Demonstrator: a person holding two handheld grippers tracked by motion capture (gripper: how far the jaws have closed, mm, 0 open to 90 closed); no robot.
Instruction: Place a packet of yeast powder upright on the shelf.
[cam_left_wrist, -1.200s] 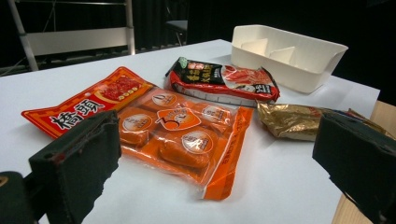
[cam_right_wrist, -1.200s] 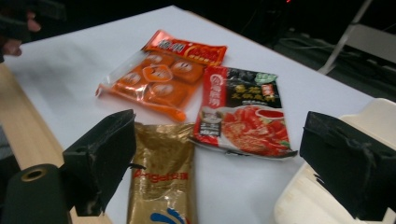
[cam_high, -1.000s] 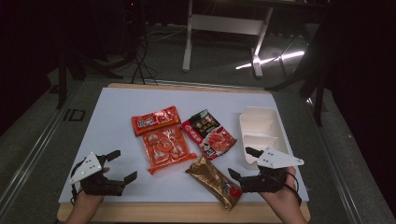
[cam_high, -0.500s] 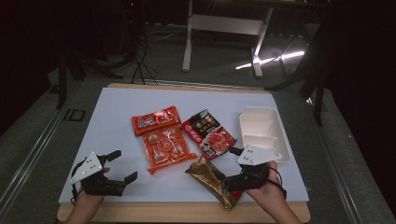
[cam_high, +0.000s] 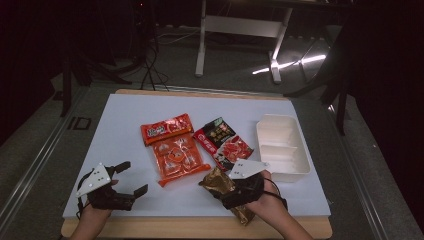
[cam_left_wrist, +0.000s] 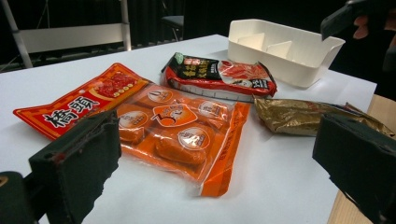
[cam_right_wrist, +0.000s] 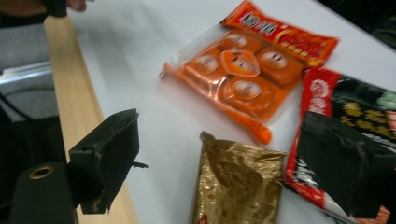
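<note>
Gold packet lies beneath right tongs, spread apart; left tongs likewise.

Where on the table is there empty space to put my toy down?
The far strip of the white tabletop behind the snack packets is bare, and so is the left side beside the orange packet of round snacks. The middle is crowded: the red-and-black packet, the gold foil packet and the white divided tray lie close together.
</note>
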